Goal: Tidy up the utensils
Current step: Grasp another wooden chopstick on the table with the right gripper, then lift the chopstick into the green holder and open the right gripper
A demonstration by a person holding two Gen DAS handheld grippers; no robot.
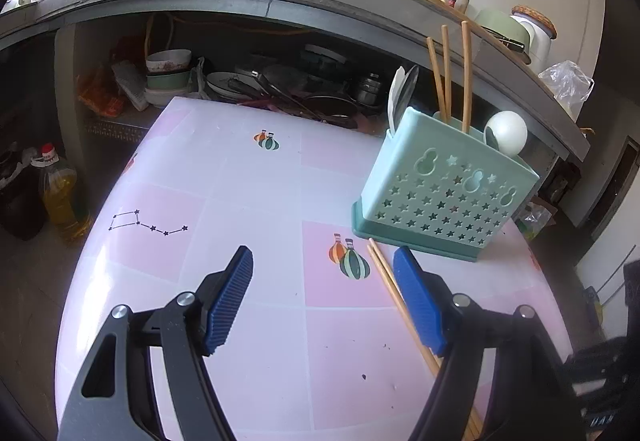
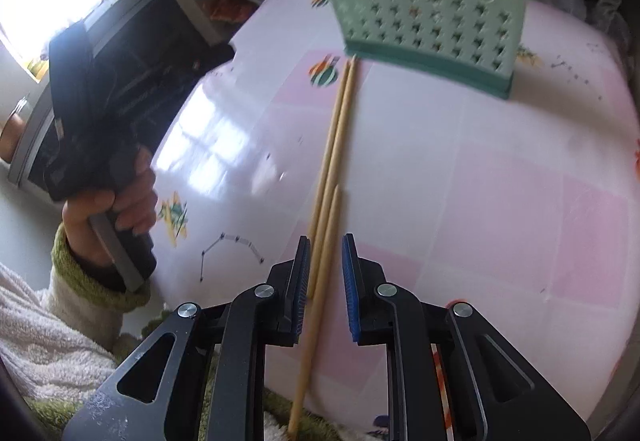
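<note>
Loose chopsticks are lying on the pink table, tips touching the base of the green utensil holder, butts overhanging the near edge. Thin, stiff, light, likely slippery; best pinched mid-length, both together. Right gripper is straddling them, jaws narrowly parted, not pressing. Left gripper is hovering wide open, empty, over the table beside them.
</note>
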